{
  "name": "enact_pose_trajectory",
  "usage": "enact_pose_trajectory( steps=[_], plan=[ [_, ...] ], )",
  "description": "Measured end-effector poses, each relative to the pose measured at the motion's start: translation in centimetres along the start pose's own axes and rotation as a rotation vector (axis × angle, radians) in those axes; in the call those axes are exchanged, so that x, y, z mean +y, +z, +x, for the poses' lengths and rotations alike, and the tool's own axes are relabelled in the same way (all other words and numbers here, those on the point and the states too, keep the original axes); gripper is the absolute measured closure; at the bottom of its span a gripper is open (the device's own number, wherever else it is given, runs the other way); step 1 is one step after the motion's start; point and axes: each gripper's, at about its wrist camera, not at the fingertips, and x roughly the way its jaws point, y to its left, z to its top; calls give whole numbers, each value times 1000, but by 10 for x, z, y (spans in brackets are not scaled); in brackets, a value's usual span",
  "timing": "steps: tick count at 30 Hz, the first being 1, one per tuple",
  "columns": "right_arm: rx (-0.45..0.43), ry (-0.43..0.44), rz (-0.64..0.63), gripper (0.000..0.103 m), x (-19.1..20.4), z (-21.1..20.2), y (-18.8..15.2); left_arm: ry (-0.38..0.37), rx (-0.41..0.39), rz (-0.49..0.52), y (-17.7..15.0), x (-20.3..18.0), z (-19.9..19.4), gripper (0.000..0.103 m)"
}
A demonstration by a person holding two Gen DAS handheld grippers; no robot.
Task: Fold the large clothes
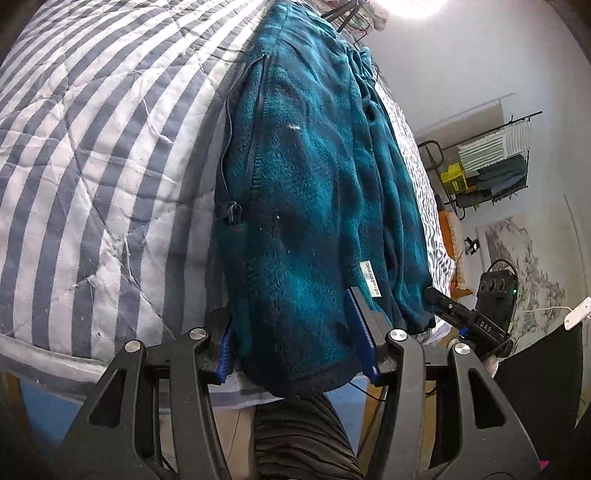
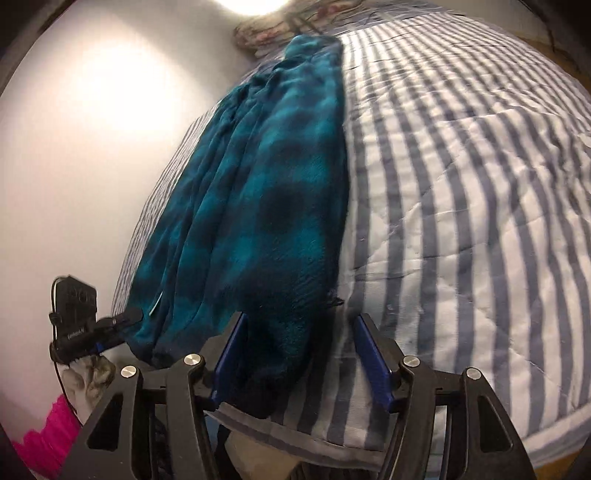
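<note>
A teal fleece jacket [image 1: 314, 166] lies folded lengthwise in a long strip on the striped quilt [image 1: 92, 147]. Its hem reaches the bed's near edge. My left gripper [image 1: 295, 332] is open, its blue pads on either side of the hem corner with the white label [image 1: 371, 282]. My right gripper [image 2: 299, 354] is open around the other hem corner of the jacket [image 2: 266, 192]. Each gripper shows in the other's view, at the strip's far side: the right one [image 1: 454, 310] and the left one [image 2: 107, 328].
The blue-and-white striped quilt [image 2: 461, 203] covers the bed on both sides of the jacket. A wall [image 2: 74, 147] runs along the bed's far side. A rack with folded items [image 1: 487, 162] stands beyond the bed. A bright lamp [image 1: 417, 5] glares above.
</note>
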Motion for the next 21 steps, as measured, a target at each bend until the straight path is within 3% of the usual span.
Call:
enact_pose_trajectory(
  steps=[4, 7, 12, 15, 18, 21],
  plan=[
    [54, 111, -18, 45, 6, 5, -1, -10, 15, 7, -3, -4, 2, 57],
    [87, 98, -64, 50, 11, 14, -3, 6, 18, 24, -4, -8, 4, 64],
    [93, 167, -17, 72, 8, 25, -4, 31, 3, 43, -4, -14, 6, 82],
    [84, 214, 21, 86, 7, 19, -1, -12, -15, 28, 0, -19, -1, 86],
    [44, 301, 63, 90, 6, 9, 5, -62, -34, 20, 6, -29, -9, 87],
    [11, 334, 63, 90, 14, -1, 11, -92, -56, 24, 13, -40, -15, 87]
  ],
)
